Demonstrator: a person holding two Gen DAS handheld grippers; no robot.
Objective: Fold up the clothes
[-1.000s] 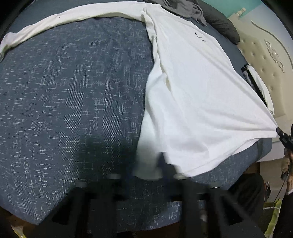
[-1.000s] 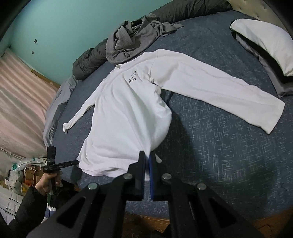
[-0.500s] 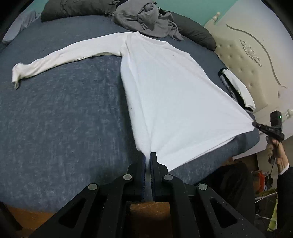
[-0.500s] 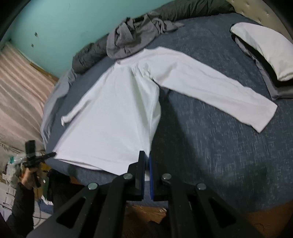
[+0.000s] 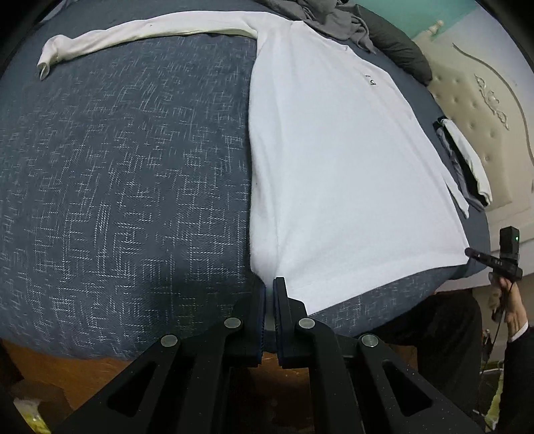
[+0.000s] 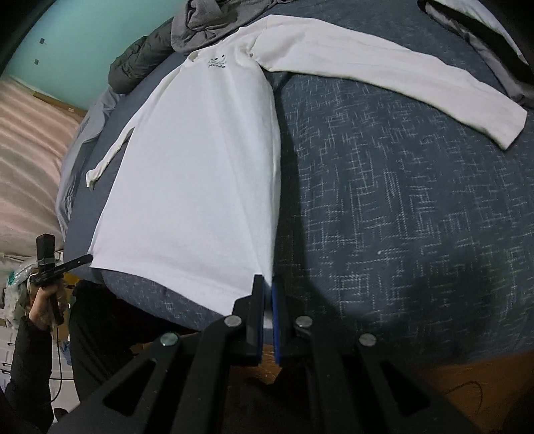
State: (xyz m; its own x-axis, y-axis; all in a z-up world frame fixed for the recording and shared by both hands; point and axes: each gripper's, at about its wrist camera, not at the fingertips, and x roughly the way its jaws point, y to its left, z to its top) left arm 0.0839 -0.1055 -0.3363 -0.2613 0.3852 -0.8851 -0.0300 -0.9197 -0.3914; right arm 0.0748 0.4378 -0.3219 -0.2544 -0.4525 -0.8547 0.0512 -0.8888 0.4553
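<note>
White long-sleeved shirt (image 5: 340, 160) lies flat, chest up, on the blue bedspread (image 5: 126, 173); its long axis runs from hem to collar, straight away from both grippers. Left gripper (image 5: 269, 283) and right gripper (image 6: 268, 282) are each clamped on one hem corner, sleeves spread sideways. Grey clothes (image 6: 213, 20) lie by the collar, teal wall (image 6: 83, 36) beyond.

Bedroom (bed (image 5: 133, 167), tufted headboard (image 5: 474, 110))

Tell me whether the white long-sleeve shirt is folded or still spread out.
Spread out. The white long-sleeve shirt lies flat on the blue bedspread, chest print up, both sleeves extended sideways; each hand-held gripper pinches a hem corner. No fold visible.
</note>
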